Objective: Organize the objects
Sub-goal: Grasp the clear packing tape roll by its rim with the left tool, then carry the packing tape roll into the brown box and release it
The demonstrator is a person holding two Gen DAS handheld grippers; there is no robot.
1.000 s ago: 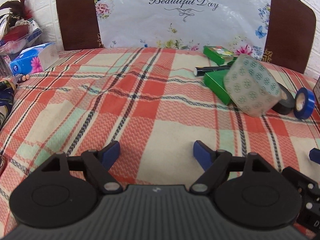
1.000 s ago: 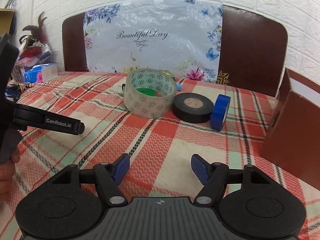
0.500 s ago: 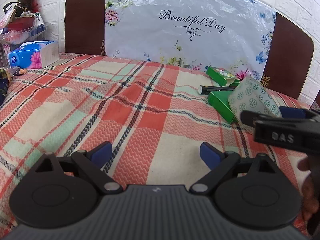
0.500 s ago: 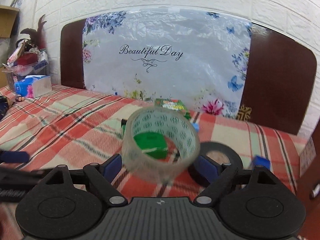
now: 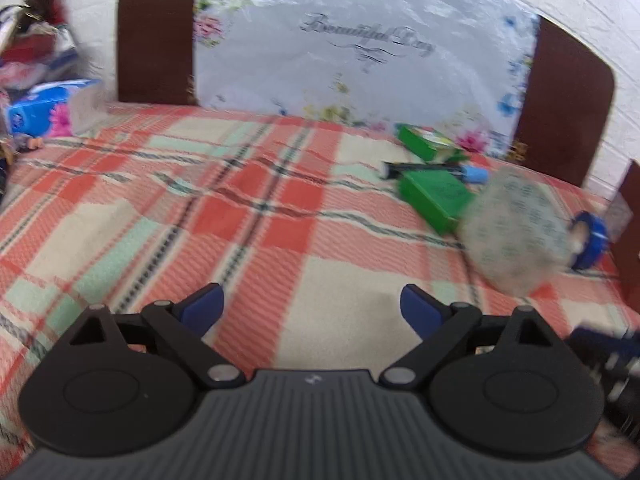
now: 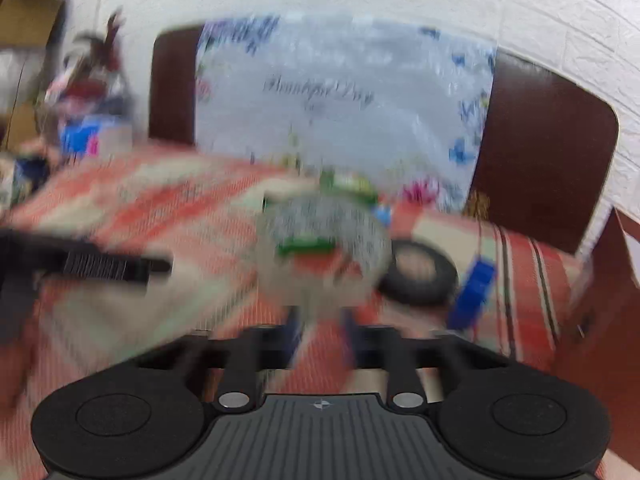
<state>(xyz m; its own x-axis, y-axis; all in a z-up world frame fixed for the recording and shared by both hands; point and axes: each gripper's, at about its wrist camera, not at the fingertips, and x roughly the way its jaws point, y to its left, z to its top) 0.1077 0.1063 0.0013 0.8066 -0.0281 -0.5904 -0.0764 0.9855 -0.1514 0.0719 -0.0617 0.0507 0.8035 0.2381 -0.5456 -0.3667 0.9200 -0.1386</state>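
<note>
Lifted now — tape roll (image 6: pixel 322 240) pinched between right fingers (image 6: pixel 294 330).

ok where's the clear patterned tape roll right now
In the right wrist view the clear patterned tape roll sits centre, just ahead of the right gripper, with the black tape roll beside it on its right.

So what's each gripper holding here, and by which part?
Right gripper pinches the clear patterned tape roll by its near wall. Left gripper is open, holding nothing.
</note>
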